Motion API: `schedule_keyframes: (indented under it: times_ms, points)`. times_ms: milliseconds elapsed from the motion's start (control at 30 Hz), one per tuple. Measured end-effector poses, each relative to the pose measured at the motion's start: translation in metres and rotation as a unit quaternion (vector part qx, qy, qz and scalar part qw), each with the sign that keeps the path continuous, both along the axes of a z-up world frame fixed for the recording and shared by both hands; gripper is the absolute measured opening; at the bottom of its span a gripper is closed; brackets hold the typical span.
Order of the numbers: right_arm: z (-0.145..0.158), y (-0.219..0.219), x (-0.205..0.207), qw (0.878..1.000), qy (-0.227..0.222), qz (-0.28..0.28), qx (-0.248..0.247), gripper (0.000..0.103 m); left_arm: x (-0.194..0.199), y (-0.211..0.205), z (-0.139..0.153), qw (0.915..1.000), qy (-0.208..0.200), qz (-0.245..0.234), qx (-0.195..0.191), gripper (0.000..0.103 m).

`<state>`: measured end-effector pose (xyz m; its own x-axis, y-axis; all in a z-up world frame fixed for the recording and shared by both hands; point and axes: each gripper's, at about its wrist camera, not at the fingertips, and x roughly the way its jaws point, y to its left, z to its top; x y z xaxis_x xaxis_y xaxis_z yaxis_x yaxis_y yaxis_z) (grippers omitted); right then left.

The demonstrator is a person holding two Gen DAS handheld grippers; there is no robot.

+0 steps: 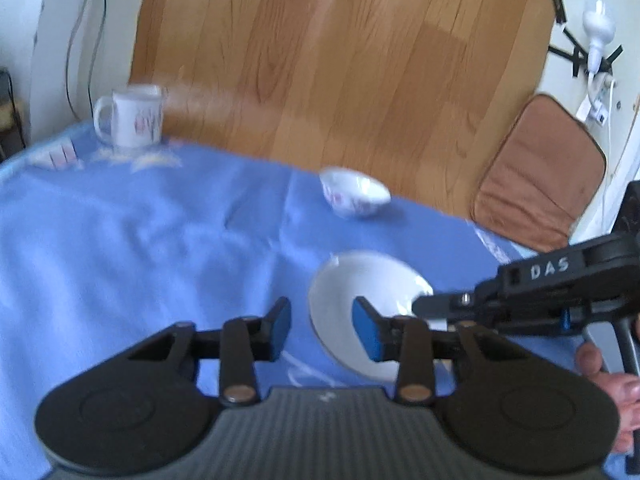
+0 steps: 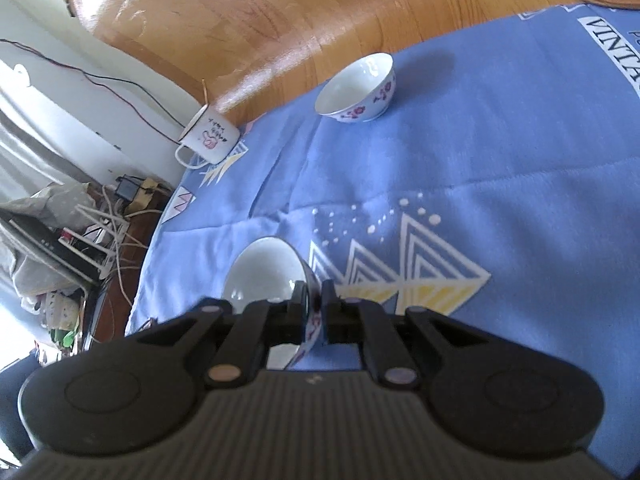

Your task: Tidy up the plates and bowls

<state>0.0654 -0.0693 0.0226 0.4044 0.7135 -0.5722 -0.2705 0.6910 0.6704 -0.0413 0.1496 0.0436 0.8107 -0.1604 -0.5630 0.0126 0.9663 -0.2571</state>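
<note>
The right gripper (image 2: pixel 315 312) is clamping the rim of a white bowl (image 2: pixel 266 270), holding it tilted over the blue cloth (image 2: pixel 500 152). The left gripper (image 1: pixel 322 326) is hanging spread and empty just beside that bowl, while a flowered bowl (image 2: pixel 356 90) is sitting farther off near the cloth's edge.

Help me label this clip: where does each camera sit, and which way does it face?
Left wrist: on the open left gripper, facing across the blue cloth; right gripper and hand show.
Right wrist: on the right gripper, shut on the held bowl.
Shared: held bowl, far bowl, mug.
</note>
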Motion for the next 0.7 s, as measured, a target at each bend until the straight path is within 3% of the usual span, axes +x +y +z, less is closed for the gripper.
schedule_keyframes:
  times_ms: [100, 233, 500, 700]
  points:
    - [-0.001, -0.003, -0.004, 1.0, -0.004, 0.004, 0.001, 0.009, 0.001, -0.003, -0.006, 0.9997, 0.022, 0.006, -0.006, 0.011]
    - [0.006, -0.019, -0.008, 1.0, -0.025, -0.001, -0.001, 0.009, 0.008, -0.011, 0.007, 0.999, 0.018, -0.009, -0.039, 0.009]
    - [0.037, -0.106, -0.023, 0.992, -0.088, -0.083, -0.029, 0.009, 0.049, -0.11, 0.037, 0.9936, -0.008, -0.112, -0.014, 0.009]
    - [0.035, -0.173, -0.032, 0.982, -0.087, -0.16, -0.055, 0.009, 0.082, -0.184, 0.029, 0.9842, 0.021, -0.175, -0.016, 0.009]
